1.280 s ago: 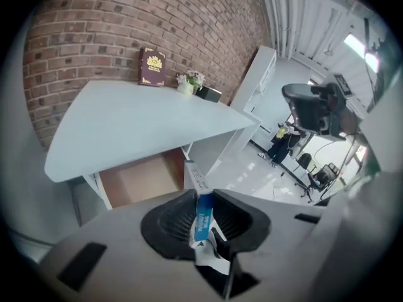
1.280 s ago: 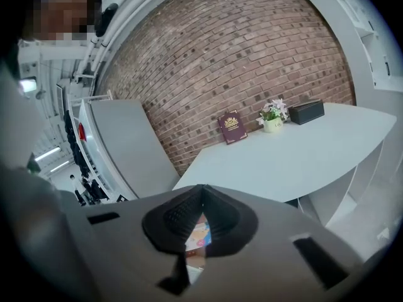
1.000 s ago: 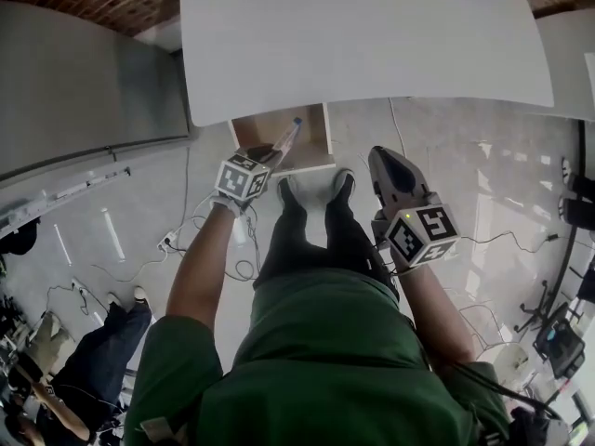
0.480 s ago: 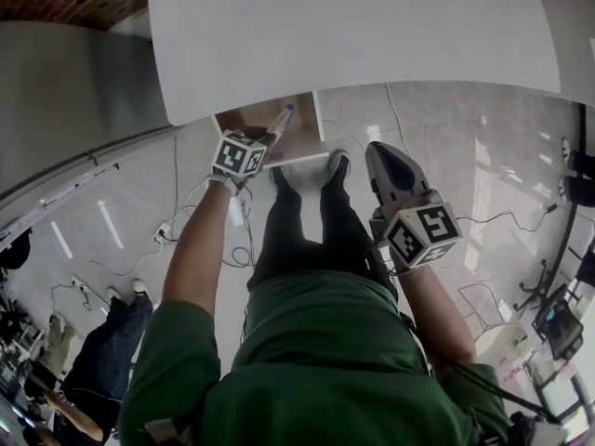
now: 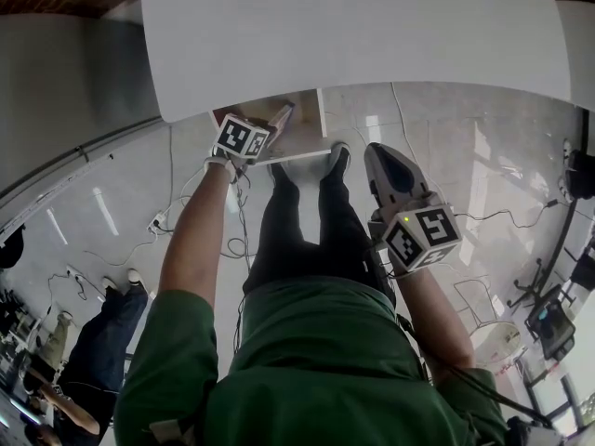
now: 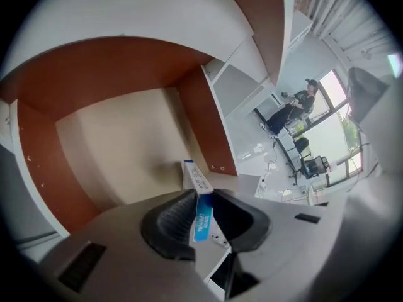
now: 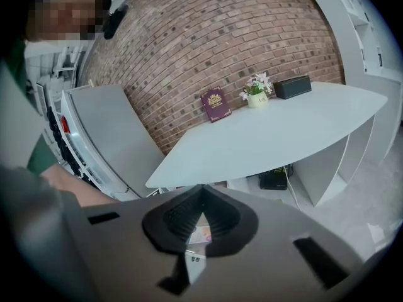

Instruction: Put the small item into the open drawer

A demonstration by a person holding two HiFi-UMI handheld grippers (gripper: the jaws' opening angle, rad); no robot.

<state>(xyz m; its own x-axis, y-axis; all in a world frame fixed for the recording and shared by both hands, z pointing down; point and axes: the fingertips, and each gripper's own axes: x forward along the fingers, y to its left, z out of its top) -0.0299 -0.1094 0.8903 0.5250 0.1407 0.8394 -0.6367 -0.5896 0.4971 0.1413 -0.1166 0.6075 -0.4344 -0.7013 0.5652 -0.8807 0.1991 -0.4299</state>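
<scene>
In the left gripper view my left gripper (image 6: 202, 198) is shut on a small blue and white tube (image 6: 193, 175), which sticks out past the jaw tips. Just beyond it lies the open drawer (image 6: 119, 146), with a pale floor and reddish-brown walls. In the head view the left gripper (image 5: 272, 129) points down into the drawer (image 5: 305, 124) under the white table (image 5: 353, 26), the tube (image 5: 283, 115) at its tip. My right gripper (image 5: 379, 159) hangs shut at the right, beside my leg, with nothing in it. Its jaw tips meet in the right gripper view (image 7: 203, 194).
The white table (image 7: 271, 137) bears a dark red book (image 7: 215, 104), a flower pot (image 7: 255, 93) and a black box (image 7: 293, 87) against the brick wall. A grey cabinet (image 5: 65, 100) stands at the left. Cables (image 5: 237, 244) lie on the floor by my feet.
My left gripper has sunk toward the open drawer with the tube still in its jaws. The right gripper has also come down a little, still shut.
</scene>
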